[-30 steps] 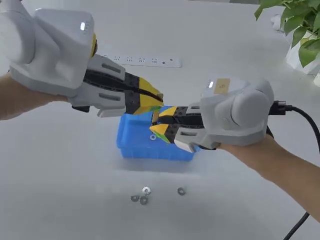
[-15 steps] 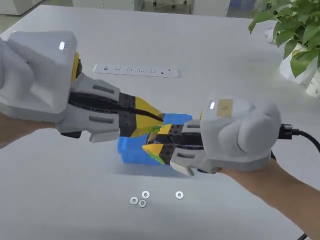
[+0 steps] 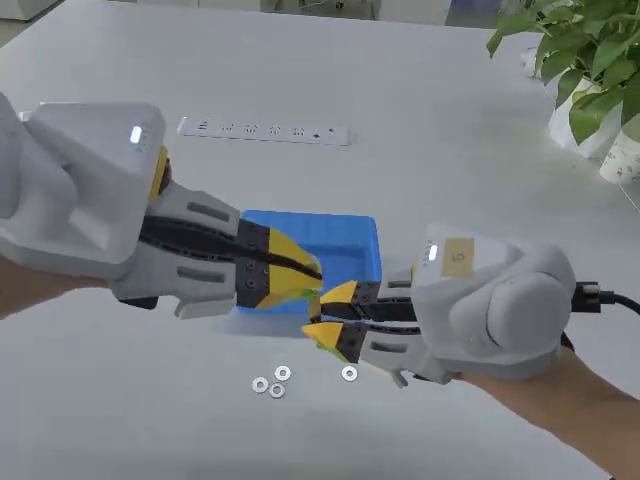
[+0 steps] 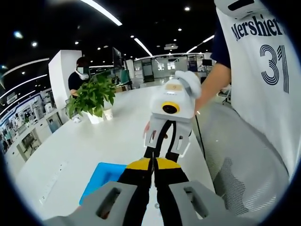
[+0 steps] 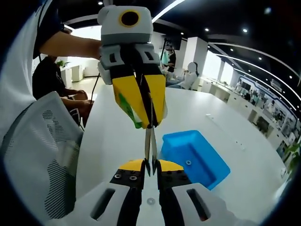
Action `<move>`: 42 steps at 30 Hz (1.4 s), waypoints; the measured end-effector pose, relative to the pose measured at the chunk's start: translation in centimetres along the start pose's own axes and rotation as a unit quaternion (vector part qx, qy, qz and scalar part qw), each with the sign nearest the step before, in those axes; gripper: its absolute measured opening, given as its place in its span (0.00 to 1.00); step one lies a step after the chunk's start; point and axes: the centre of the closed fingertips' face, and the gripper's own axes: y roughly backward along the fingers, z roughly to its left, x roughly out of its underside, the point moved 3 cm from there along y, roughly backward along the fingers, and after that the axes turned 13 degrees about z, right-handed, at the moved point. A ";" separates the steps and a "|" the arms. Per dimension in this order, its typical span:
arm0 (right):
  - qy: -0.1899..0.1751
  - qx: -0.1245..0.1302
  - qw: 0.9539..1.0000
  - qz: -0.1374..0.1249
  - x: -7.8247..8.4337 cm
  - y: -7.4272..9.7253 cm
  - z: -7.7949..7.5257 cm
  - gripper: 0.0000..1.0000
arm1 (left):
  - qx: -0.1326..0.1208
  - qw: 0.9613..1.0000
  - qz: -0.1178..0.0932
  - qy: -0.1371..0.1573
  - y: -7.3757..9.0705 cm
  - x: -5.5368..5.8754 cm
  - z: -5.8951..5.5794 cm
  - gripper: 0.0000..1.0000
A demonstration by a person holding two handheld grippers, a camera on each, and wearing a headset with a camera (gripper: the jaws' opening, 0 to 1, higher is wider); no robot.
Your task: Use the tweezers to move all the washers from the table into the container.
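**Gripping the tweezers from both ends above the container's near edge**

Reaching in from the counter's [image 3: 420, 150] left edge, the left claw [image 3: 312, 277] is pressed together, its yellow tips over the near rim of the blue container [image 3: 310, 216]. The right gripper view shows it from the front: the left claw [image 5: 149, 123] is pinched onto one end of the silver tweezers [image 5: 150, 141], which run straight down from it. In the left gripper view its jaws [image 4: 154, 162] stand closed with no more than a thin line between them.

The container sits near the middle of the counter, just behind both claws. The right gripper view shows one washer [image 5: 188, 163] lying on its floor [image 5: 207, 160].

On the bare counter between the container and the near edge lie the loose washers [image 3: 282, 373]. Three are bunched close together, and a lone washer [image 3: 349, 374] lies apart to their right, just below the right claw.

Coming in from the right edge, the right claw [image 3: 318, 318] faces the left one, tips almost meeting. In its own view the right claw [image 5: 150, 168] is drawn nearly closed on the other end of the tweezers, with only a narrow slit between the yellow tips.

A white power strip [image 3: 265, 130] lies toward the far edge, and a potted plant [image 3: 585, 50] stands at the far right corner.
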 end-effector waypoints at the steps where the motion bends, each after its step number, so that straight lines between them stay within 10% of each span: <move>1: 0.000 0.000 1.000 0.001 0.3 0.1 0.2 0.12 | 0.004 1.000 -0.001 0.000 -0.2 0.0 -0.2 0.06; 19: -0.032 0.001 0.999 0.034 4.7 -0.2 -0.2 0.12 | 0.026 0.999 -0.013 0.038 -4.5 0.9 -0.5 0.06; 42: -0.049 -0.003 0.998 0.046 6.1 -1.2 -0.3 0.12 | 0.039 0.998 -0.007 0.047 -6.0 1.9 -0.4 0.06</move>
